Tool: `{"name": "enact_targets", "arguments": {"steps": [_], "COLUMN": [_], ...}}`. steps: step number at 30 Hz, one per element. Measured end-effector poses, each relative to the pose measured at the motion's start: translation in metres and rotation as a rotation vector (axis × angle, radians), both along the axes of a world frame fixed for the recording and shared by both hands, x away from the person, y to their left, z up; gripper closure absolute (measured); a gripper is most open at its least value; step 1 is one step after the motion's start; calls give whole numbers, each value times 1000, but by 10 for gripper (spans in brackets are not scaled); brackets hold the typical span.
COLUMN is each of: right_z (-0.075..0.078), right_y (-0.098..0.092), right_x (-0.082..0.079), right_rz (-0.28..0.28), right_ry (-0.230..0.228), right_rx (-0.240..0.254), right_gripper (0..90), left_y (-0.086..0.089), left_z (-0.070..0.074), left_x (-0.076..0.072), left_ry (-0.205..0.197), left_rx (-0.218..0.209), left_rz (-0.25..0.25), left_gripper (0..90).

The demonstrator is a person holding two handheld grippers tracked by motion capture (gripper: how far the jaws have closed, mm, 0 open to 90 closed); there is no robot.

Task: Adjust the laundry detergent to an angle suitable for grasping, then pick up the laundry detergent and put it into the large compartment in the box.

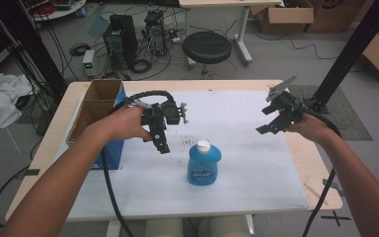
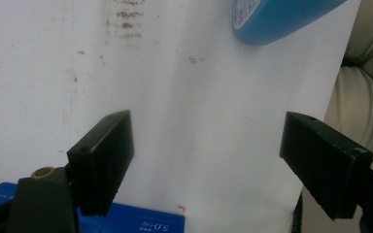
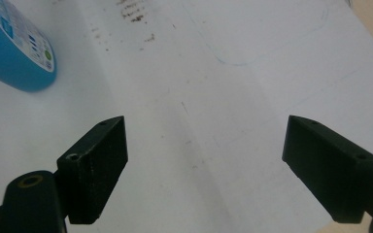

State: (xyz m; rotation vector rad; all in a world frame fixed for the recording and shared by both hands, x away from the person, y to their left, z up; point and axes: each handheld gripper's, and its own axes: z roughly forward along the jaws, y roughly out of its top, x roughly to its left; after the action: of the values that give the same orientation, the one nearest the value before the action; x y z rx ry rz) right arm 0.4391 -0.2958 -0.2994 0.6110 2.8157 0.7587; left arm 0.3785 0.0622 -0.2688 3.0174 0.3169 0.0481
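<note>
- While both grippers hang above the desk (image 1: 321, 195), we see a blue bottle (image 1: 204, 165) with a white cap standing upright on the white sheet (image 1: 237, 128), near the middle of the desk's front edge and between the two hands.
- We find the left gripper (image 1: 162, 144) held off the sheet toward the desk's left side, just left of the bottle and apart from it — its jaws point down and toward the front edge.
- From the left gripper view we read the left gripper (image 2: 206, 162) as released: its two black jaws stand wide apart with bare sheet (image 2: 199, 121) between them, and the bottle (image 2: 281, 19) shows at the top edge, well beyond the tips.
- We see the right gripper (image 1: 271, 121) raised near the desk's right edge, well apart from the bottle, jaws aimed left toward the middle of the sheet.
- The right gripper (image 3: 204, 162) is likewise released — jaws spread, nothing between them but sheet (image 3: 199, 97); the bottle (image 3: 14, 53) sits at the upper left of that view.
- An open cardboard box (image 1: 98, 106) with blue sides stands at the desk's left edge, beside the left forearm.
- Dark smudges (image 1: 185, 143) mark the sheet just behind the bottle.
- Beyond the desk's back edge we note a round black stool (image 1: 207, 47) on the floor.
</note>
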Motion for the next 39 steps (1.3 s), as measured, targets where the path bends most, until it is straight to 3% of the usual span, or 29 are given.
{"name": "enact_targets", "arguments": {"steps": [7,29,39], "right_z": [4,3,3], "right_y": [0,-1,2], "right_x": [8,9,6], "right_rz": [-7,2,7], "right_ry": [9,14,19], "right_rx": [-57,-60,-65], "right_gripper": [163,160,159], "left_y": [-1,-5,-4], "left_z": [2,4,9], "left_x": [0,0,-2], "left_ry": [-2,-17,-33], "left_rx": [3,13,-9], "left_rz": [1,2,7], "left_gripper": [206,205,205]}}
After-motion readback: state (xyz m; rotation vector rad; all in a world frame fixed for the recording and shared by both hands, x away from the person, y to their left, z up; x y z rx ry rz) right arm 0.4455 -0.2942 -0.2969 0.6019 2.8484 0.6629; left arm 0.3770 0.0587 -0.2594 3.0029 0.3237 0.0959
